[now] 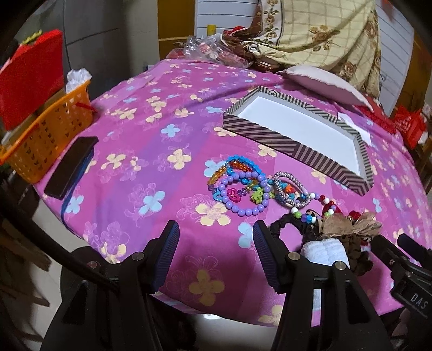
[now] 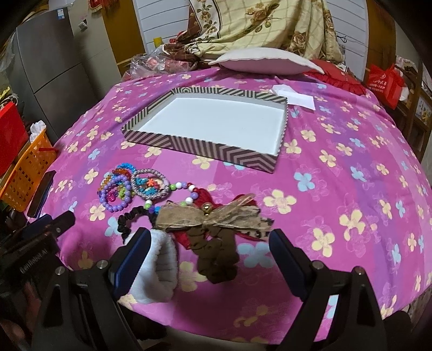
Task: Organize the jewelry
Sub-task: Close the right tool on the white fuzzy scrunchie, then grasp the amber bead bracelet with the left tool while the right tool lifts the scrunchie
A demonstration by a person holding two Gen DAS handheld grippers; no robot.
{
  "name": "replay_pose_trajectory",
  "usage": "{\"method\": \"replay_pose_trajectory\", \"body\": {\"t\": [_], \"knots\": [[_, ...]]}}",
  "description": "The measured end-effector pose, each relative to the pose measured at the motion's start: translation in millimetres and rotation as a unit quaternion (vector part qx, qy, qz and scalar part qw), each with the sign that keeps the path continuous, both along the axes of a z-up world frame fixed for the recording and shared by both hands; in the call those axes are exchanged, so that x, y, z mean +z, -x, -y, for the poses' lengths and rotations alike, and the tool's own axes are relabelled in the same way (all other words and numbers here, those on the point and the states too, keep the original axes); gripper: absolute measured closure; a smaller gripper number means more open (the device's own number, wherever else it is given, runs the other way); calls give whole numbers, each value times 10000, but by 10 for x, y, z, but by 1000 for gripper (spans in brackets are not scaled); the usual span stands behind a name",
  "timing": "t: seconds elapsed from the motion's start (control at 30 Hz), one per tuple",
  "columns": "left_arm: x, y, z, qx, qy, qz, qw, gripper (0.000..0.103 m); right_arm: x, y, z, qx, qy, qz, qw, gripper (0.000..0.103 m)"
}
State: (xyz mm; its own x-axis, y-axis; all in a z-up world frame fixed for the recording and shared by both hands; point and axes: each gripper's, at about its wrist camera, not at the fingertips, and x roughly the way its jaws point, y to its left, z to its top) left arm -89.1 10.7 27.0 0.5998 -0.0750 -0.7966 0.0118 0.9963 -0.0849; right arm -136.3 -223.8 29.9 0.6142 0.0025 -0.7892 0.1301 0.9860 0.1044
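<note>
A pile of bead bracelets (image 1: 237, 186) (image 2: 118, 186) lies on the pink flowered cloth, with a purple bead bracelet (image 1: 244, 194) in front and a silver-grey woven ring (image 1: 291, 189) (image 2: 151, 183) beside it. Hair ties lie near the front edge: a burlap bow (image 2: 213, 216) (image 1: 351, 224), a brown scrunchie (image 2: 216, 256), a black scrunchie (image 2: 129, 218) and a white fluffy band (image 2: 159, 267) (image 1: 324, 253). An empty striped tray (image 1: 294, 140) (image 2: 205, 151) stands behind. My left gripper (image 1: 216, 256) is open, just short of the bracelets. My right gripper (image 2: 210, 264) is open around the brown scrunchie.
An orange basket (image 1: 48, 135) and a black phone (image 1: 73, 167) sit at the table's left edge. A pink cushion (image 2: 264, 62), a folded blanket (image 2: 256, 24) and a white paper slip (image 2: 294, 97) lie behind the tray. The cloth's front edge drops off just below the grippers.
</note>
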Motion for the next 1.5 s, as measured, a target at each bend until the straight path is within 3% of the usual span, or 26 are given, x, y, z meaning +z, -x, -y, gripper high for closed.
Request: {"method": "replay_pose_trajectory", "body": {"t": [0.23,0.4,0.6,0.77,0.83,0.93,0.97,1.0,1.23,1.33,1.5], "knots": [[-13,5,-107,-186,517,-207,9983,42,32,25,366,-189,56,4,9998,11],[-92,-26,-47,-323,690,-460,9960,42,24,56,373,113,-80,-90,9999,11],[-156,-140,-236,66,706,-560,9959,42,-77,53,-154,1131,-207,-280,9930,11],[-238,-232,-431,346,680,-625,9951,42,-289,-38,-517,1495,17,-465,9877,12],[-261,-268,-468,379,720,-647,9946,42,-369,-72,-578,1547,134,-534,9864,16],[-291,-341,-466,323,778,-697,9940,42,-494,-120,-632,1663,71,-655,9839,42],[-297,-369,-457,303,806,-720,9937,42,-530,-131,-621,1686,-21,-706,9831,55],[-305,-402,-454,287,844,-747,9932,42,-558,-130,-607,1696,-98,-734,9827,59],[-314,-655,-331,-15,874,-823,9928,46,-486,-108,-493,1764,-339,-496,9825,70],[-284,-753,-193,-361,607,-673,9952,54,-460,-117,-439,1728,-407,-459,9830,70],[-367,-915,0,-1032,300,-713,9917,56,-448,-107,-380,1721,-524,-432,9827,70]]}}
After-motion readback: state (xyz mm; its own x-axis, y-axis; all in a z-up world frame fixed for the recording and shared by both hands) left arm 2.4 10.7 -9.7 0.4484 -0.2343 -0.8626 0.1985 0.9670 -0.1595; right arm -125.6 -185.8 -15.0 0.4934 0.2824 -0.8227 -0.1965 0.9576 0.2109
